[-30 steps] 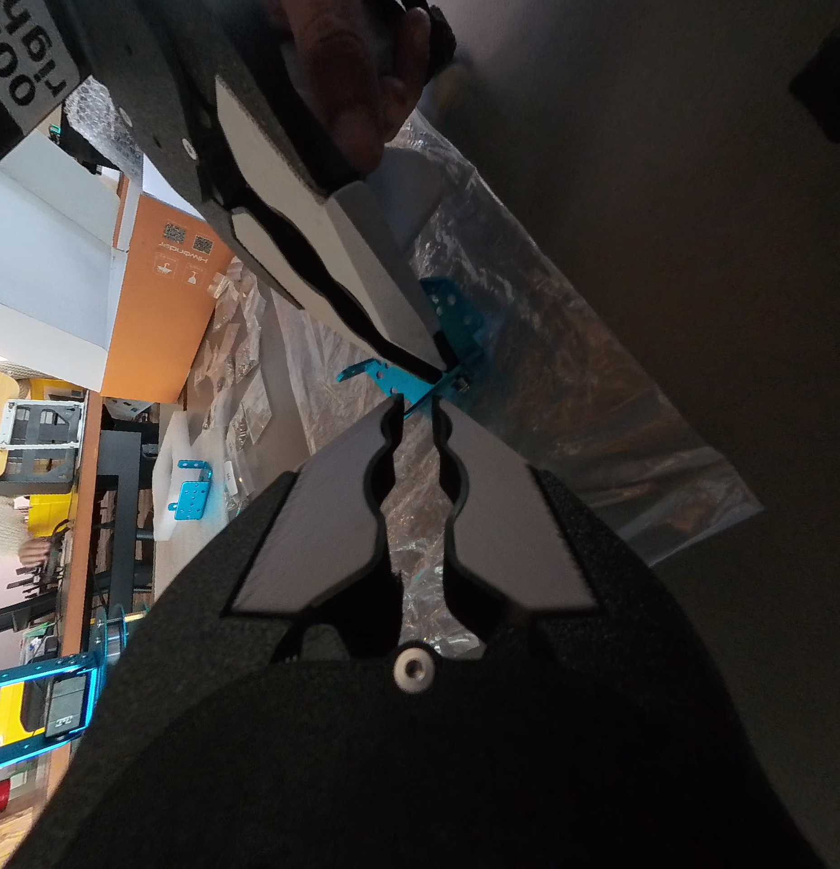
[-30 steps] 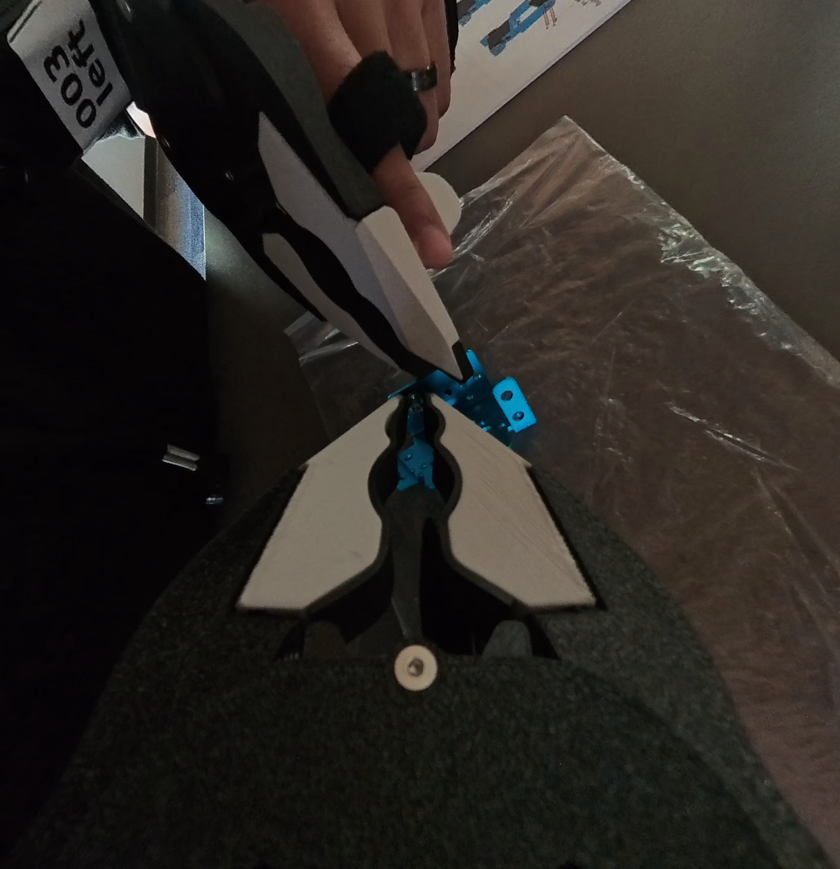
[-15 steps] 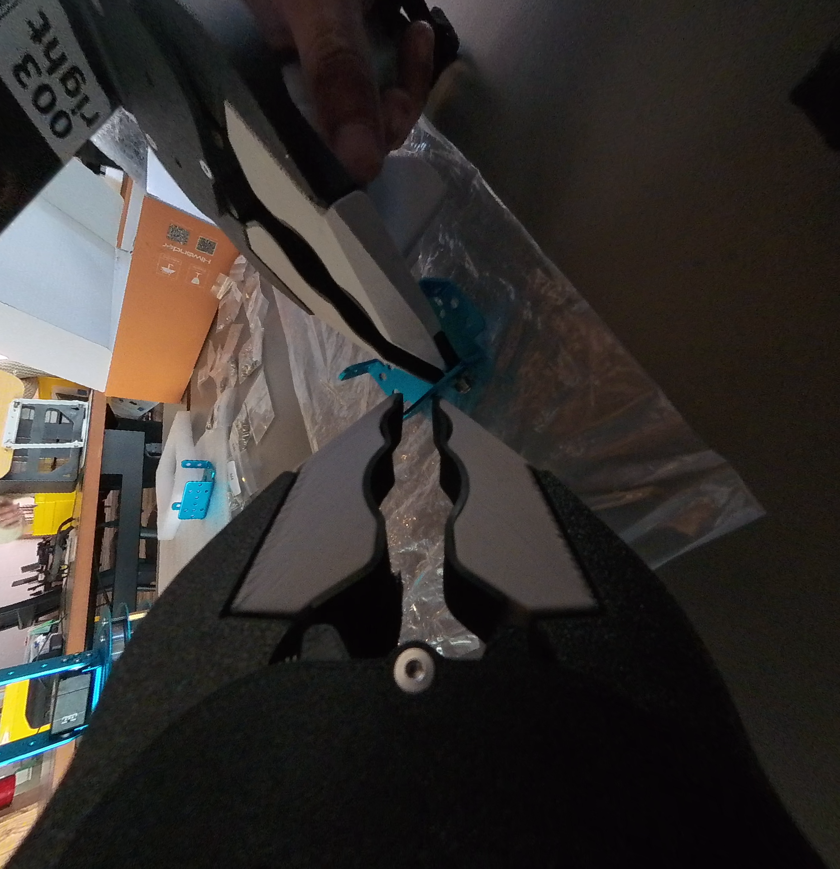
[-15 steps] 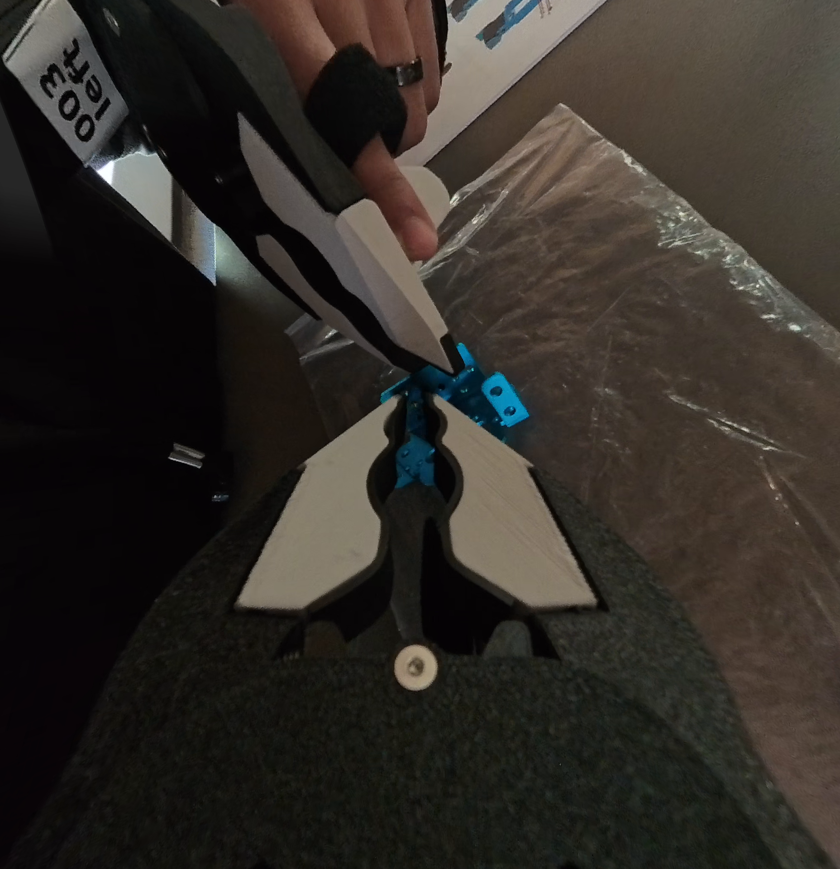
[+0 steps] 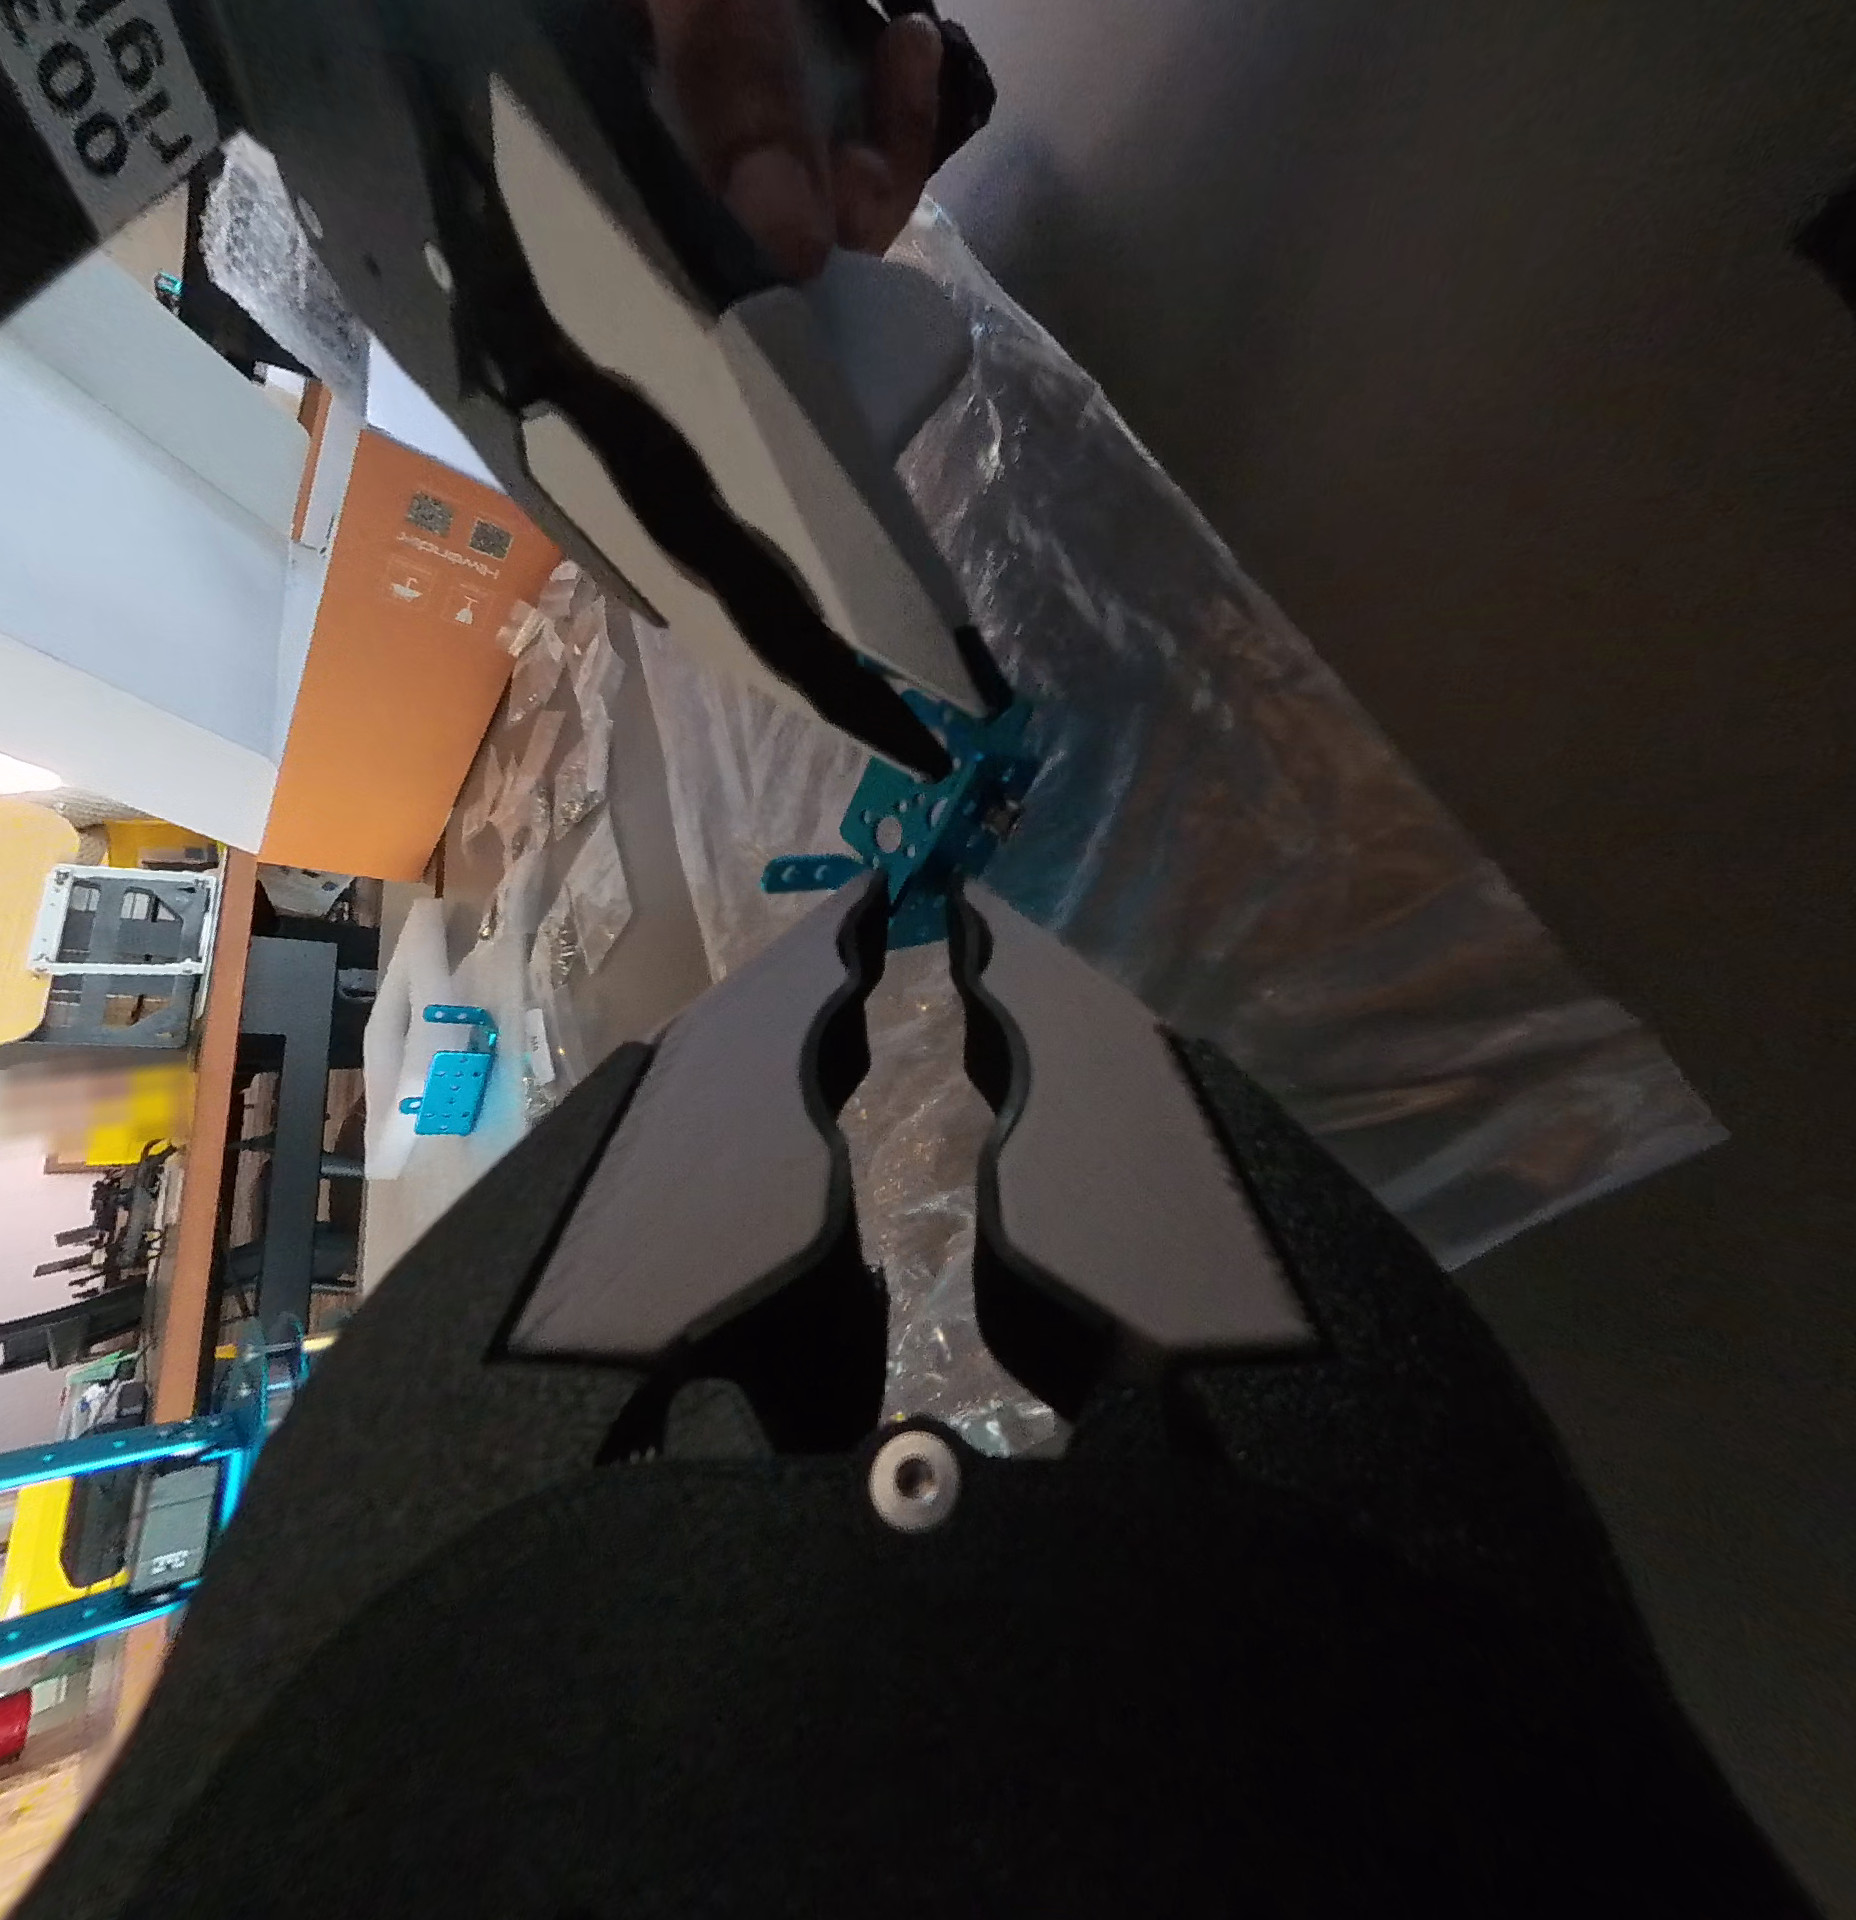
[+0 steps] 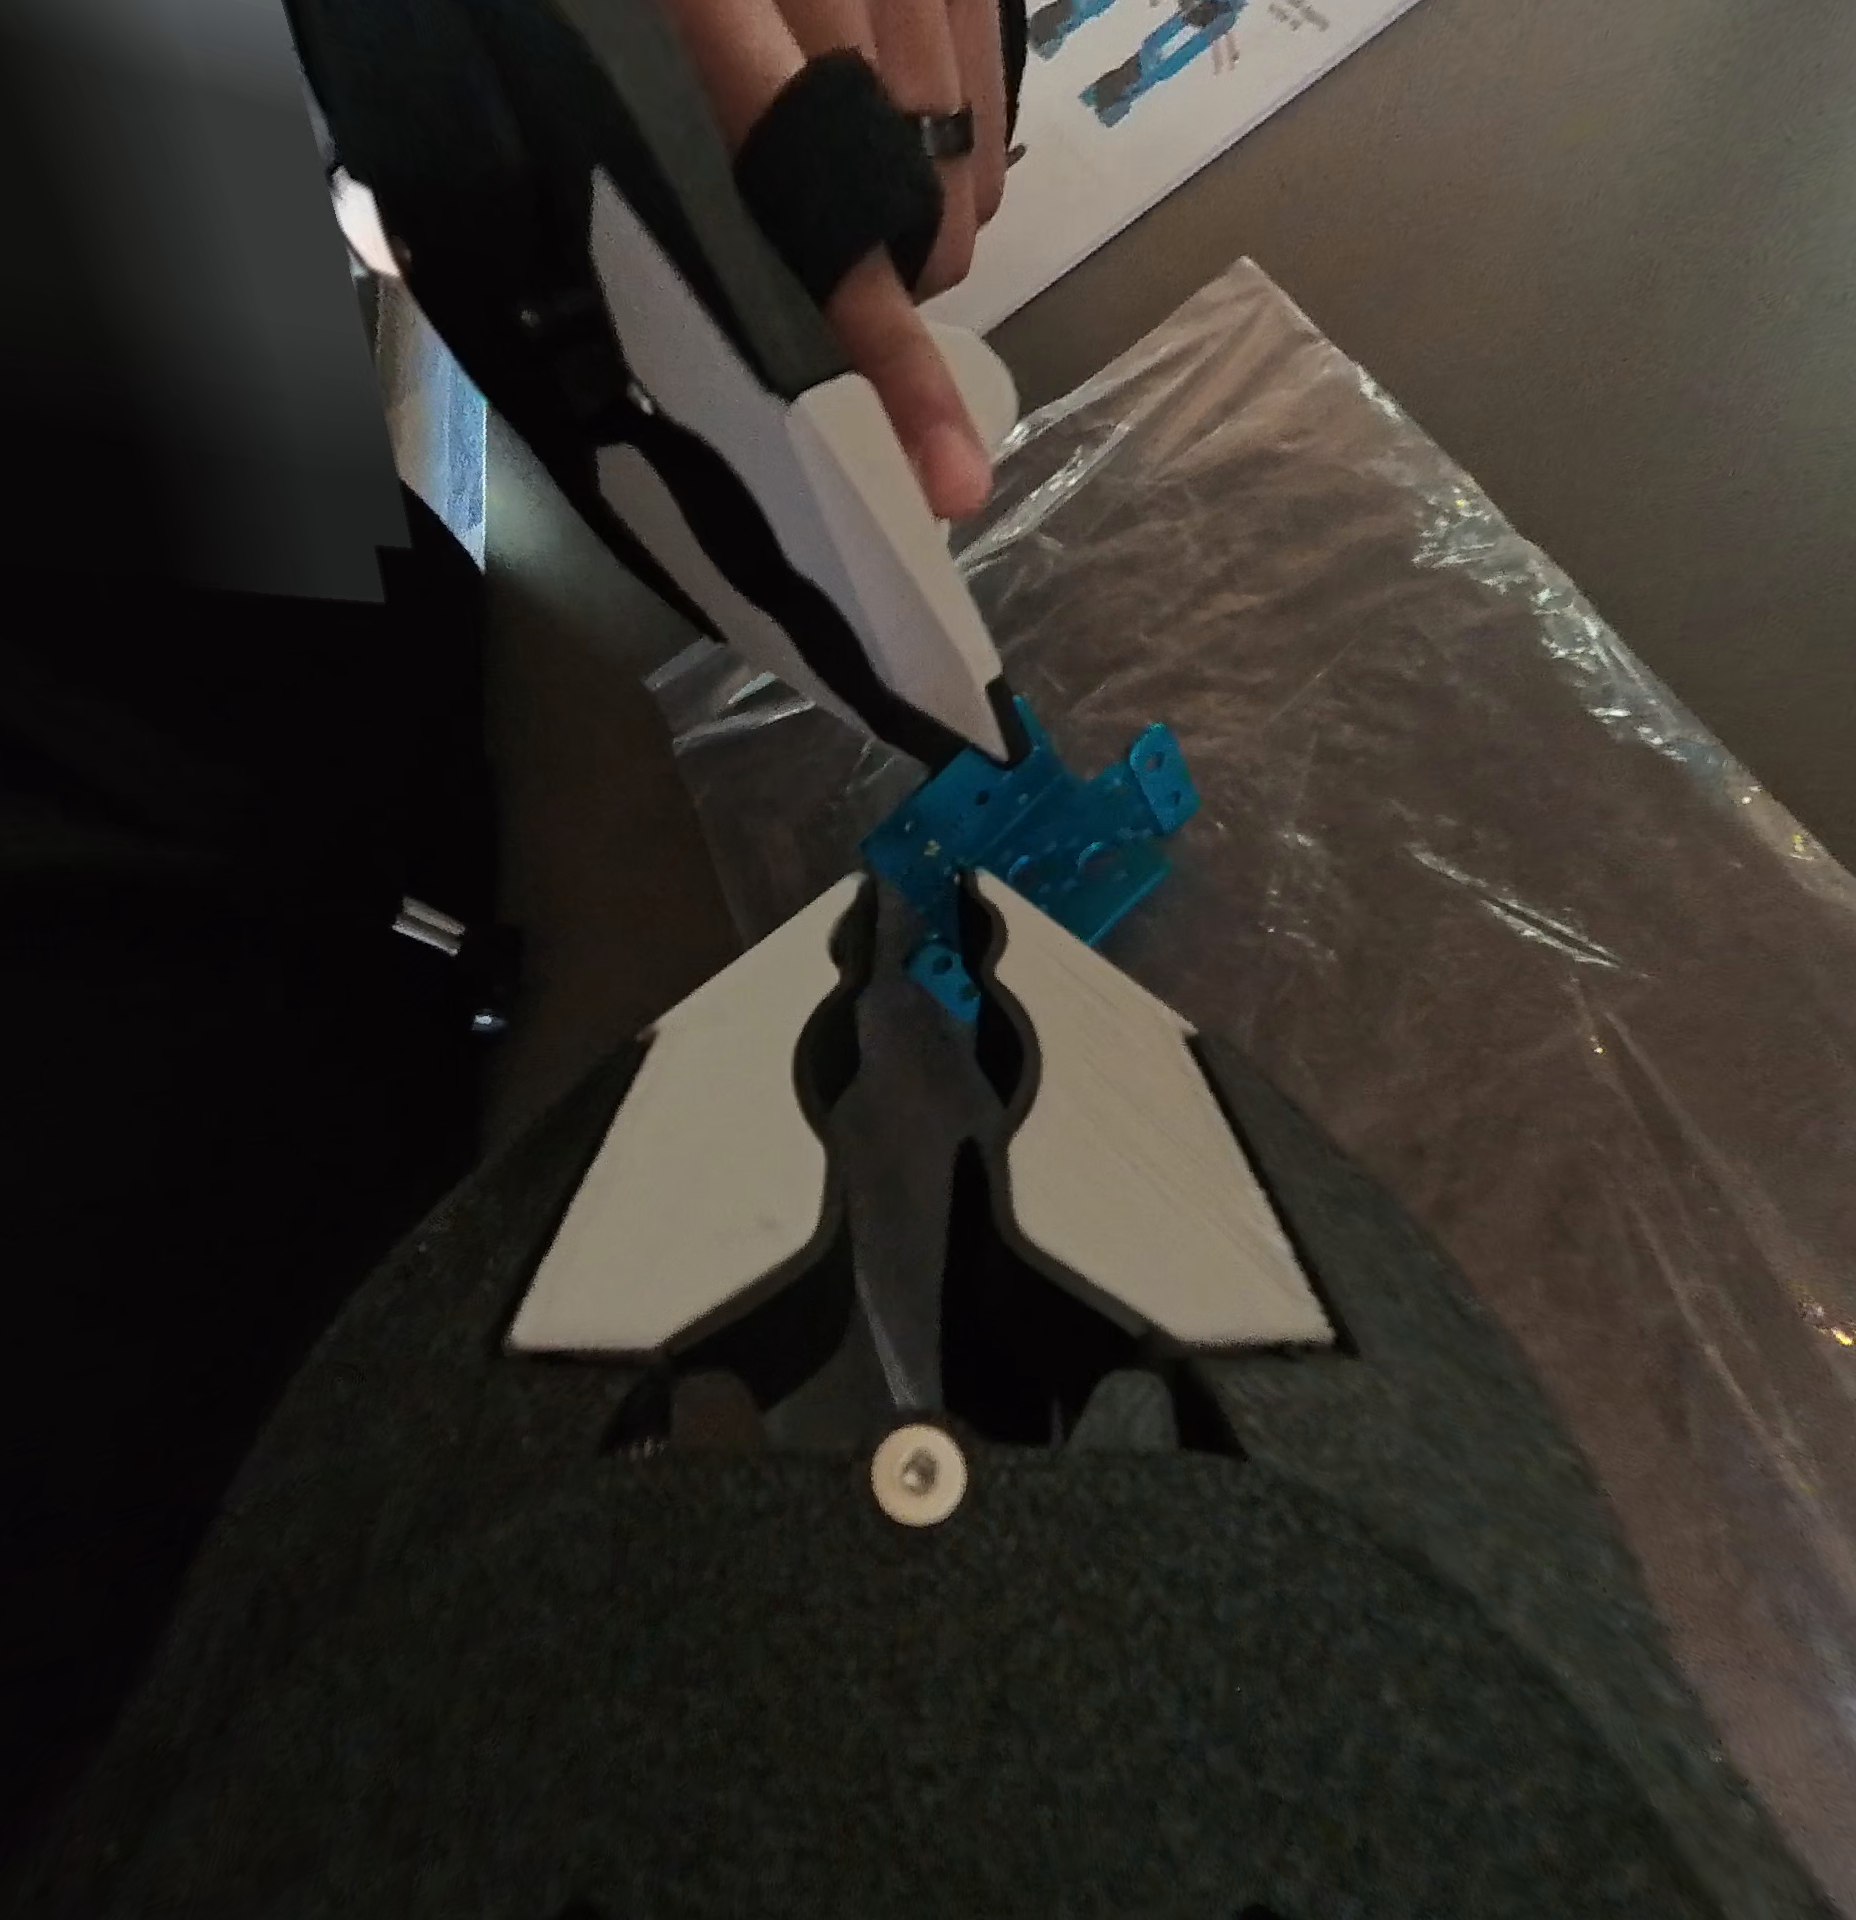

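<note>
A blue perforated metal bracket assembly [image 5: 908,826] is held between both grippers, over a clear plastic bag [image 5: 1267,935] on a dark table [image 5: 1526,416]. My left gripper [image 5: 913,909] is shut on the bracket's near edge. My right gripper [image 5: 960,727] comes in from the upper left and grips its far side. In the right wrist view my right gripper [image 6: 919,888] is shut on a flange of the bracket [image 6: 1049,821]. There the left gripper [image 6: 991,738] pinches the bracket's top, with a person's finger lying along it. The bag [image 6: 1423,831] lies underneath.
An orange box [image 5: 404,665] stands at the left, with small parts bags [image 5: 560,748] beside it. Another blue bracket [image 5: 451,1081] lies on white foam. A blue frame with a black part [image 5: 103,1527] is at the lower left. A printed sheet [image 6: 1163,114] lies at the table's far end. The tips of both grippers are at nearly the same place.
The bracket has turned between the grippers and now shows more of its perforated face in both views. Both grippers have kept their grip.
</note>
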The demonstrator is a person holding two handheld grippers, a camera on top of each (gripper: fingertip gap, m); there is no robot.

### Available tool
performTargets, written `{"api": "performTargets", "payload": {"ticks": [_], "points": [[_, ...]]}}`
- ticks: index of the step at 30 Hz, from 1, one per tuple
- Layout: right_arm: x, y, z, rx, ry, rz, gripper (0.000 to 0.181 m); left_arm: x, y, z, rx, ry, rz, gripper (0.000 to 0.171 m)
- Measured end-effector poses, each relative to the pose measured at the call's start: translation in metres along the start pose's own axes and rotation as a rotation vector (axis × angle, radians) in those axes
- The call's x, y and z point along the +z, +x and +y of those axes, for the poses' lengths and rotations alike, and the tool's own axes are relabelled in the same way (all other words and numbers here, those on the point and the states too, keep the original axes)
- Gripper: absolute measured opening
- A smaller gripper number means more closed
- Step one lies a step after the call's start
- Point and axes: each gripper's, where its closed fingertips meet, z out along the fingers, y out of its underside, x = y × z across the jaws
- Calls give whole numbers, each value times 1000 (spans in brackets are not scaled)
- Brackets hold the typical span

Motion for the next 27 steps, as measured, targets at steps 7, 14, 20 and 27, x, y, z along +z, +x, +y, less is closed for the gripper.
{"api": "performTargets", "payload": {"ticks": [7,14,20,27], "points": [[-3,5,-2,-82,17,110,20,2,0,0,-84,-6,28,21],[-7,5,1,-60,75,143,19,3,8,-2,-207,-25,127,38],[-11,1,2,-46,114,137,18,3,9,-8,-292,4,230,39],[-13,2,0,-61,118,125,17,6,13,-11,-393,-15,397,39]]}}
